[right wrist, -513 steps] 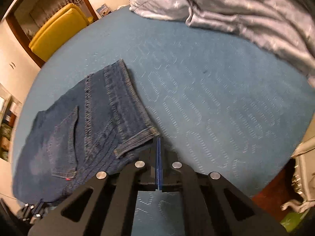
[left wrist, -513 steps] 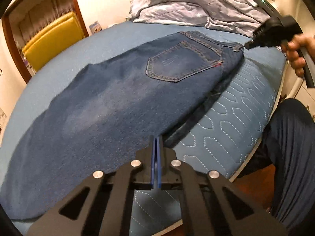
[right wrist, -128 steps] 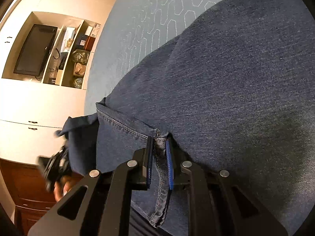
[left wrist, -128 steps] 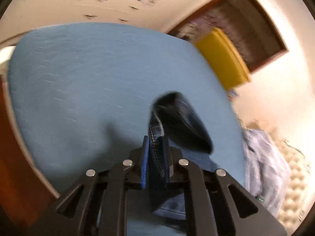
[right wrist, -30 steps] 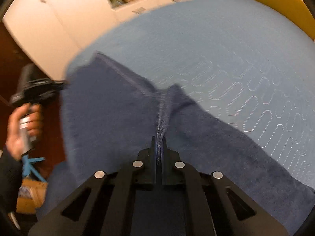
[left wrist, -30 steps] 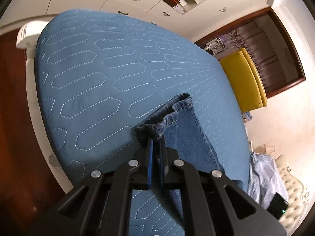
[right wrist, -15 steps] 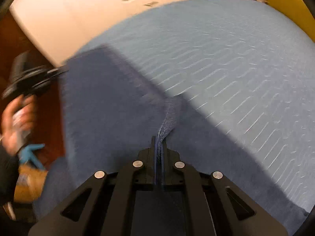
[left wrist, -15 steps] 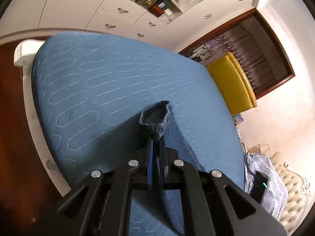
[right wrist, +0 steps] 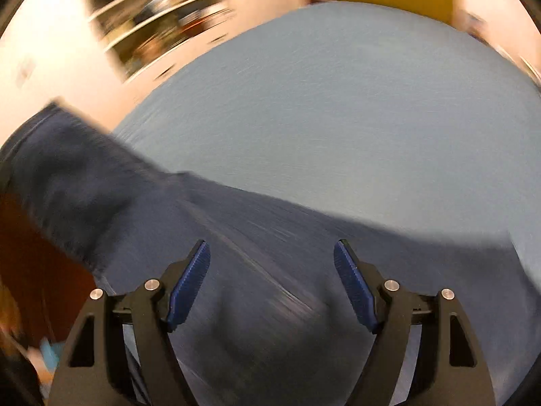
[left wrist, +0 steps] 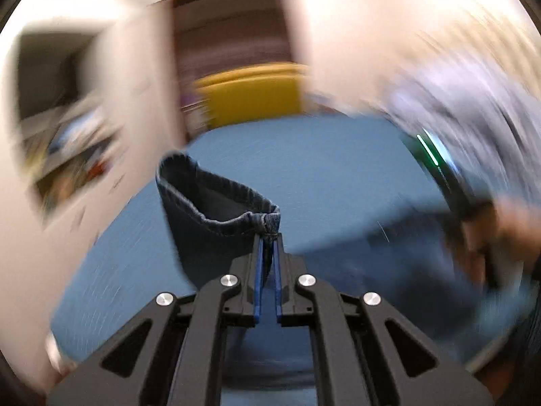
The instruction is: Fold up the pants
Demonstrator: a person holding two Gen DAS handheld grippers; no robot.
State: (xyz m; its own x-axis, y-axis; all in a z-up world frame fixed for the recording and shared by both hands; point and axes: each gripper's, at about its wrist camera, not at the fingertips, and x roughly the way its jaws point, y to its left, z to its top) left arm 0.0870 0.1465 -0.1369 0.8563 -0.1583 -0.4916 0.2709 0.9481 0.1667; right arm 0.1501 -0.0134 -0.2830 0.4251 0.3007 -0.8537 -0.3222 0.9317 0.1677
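The dark blue jeans (right wrist: 257, 280) lie across the blue bed (right wrist: 338, 118). In the left wrist view my left gripper (left wrist: 267, 240) is shut on the hem of a jeans leg (left wrist: 216, 209), which hangs lifted above the bed with its cuff gaping. In the right wrist view my right gripper (right wrist: 272, 253) is opening, its blue pads wide apart over the denim and not pressing it. The right gripper and the hand holding it (left wrist: 480, 230) show blurred at the right of the left wrist view.
A yellow chair (left wrist: 250, 94) stands beyond the far edge of the bed. Shelves and white cabinets (left wrist: 64, 128) line the left wall. A pale crumpled bedcover (left wrist: 473, 108) lies at the right. Both views are motion-blurred.
My right gripper has let go of the denim fold and its jaws stand wide. My left gripper has swung round, lifting the leg hem higher off the bed.
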